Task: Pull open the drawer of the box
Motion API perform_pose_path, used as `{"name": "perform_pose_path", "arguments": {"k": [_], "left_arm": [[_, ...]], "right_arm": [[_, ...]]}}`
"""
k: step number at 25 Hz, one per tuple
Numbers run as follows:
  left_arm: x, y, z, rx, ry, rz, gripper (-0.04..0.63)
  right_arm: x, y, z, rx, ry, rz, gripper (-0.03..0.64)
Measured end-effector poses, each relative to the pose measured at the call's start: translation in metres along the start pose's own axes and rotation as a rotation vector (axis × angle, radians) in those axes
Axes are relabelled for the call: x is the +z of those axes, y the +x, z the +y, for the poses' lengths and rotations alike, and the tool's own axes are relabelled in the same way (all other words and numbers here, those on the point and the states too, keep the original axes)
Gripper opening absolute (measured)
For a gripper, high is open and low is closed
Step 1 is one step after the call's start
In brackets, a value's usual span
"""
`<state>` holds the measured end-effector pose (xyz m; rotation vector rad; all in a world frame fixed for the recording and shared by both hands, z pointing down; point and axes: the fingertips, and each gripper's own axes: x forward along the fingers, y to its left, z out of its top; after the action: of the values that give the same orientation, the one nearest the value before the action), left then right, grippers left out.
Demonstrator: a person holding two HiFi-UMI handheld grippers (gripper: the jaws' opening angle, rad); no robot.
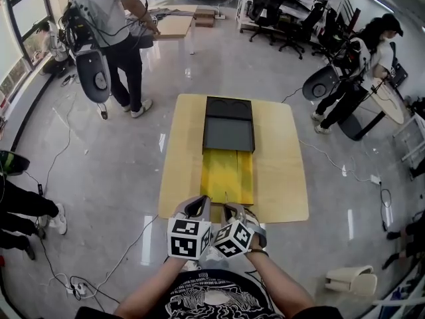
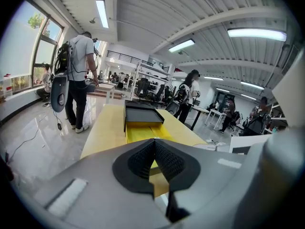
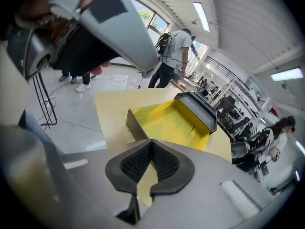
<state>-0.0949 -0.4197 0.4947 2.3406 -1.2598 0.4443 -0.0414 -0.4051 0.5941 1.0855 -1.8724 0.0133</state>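
Grippers held side by side at table [image 1: 282,178] near edge: left gripper [image 1: 198,203] and right gripper [image 1: 231,208], jaws together, empty, facing the extended yellow drawer [image 1: 228,175].

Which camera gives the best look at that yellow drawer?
The head view: it looks down on the whole yellow drawer, pulled out of the dark box. The right gripper view shows it slanted; the left gripper view, foreshortened.

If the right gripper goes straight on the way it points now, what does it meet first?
Most likely the open drawer, at its near front wall, just ahead of the right gripper; the gap is unclear.
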Motion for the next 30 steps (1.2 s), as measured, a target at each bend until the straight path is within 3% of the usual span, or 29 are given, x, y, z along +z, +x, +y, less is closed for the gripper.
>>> {"name": "perform_pose_path", "arguments": {"k": [8,14,21,24,30], "left_arm": [[0.029,-0.015,-0.088,-0.01,0.029,-0.027,0.018],[0.084,0.018,-0.148,-0.012,0.072,-0.044,0.018],[0.096,0.022,-0.16,-0.011,0.122,-0.059,0.017],[0.107,0.015,-0.17,-0.01,0.13,-0.06,0.017],[0.079,0.021,-0.192,-0.009,0.152,-0.057,0.017]], "right_arm": [[-0.017,-0.097,-0.062,-0.035,0.242,-0.115,0.006],[-0.019,-0.145,-0.154,-0.026,0.423,-0.233,0.006],[-0.011,-0.161,-0.169,0.043,0.617,-0.331,0.005],[-0.006,-0.176,-0.174,0.068,0.641,-0.34,0.005],[-0.036,-0.178,-0.165,0.07,0.648,-0.362,0.005]]}}
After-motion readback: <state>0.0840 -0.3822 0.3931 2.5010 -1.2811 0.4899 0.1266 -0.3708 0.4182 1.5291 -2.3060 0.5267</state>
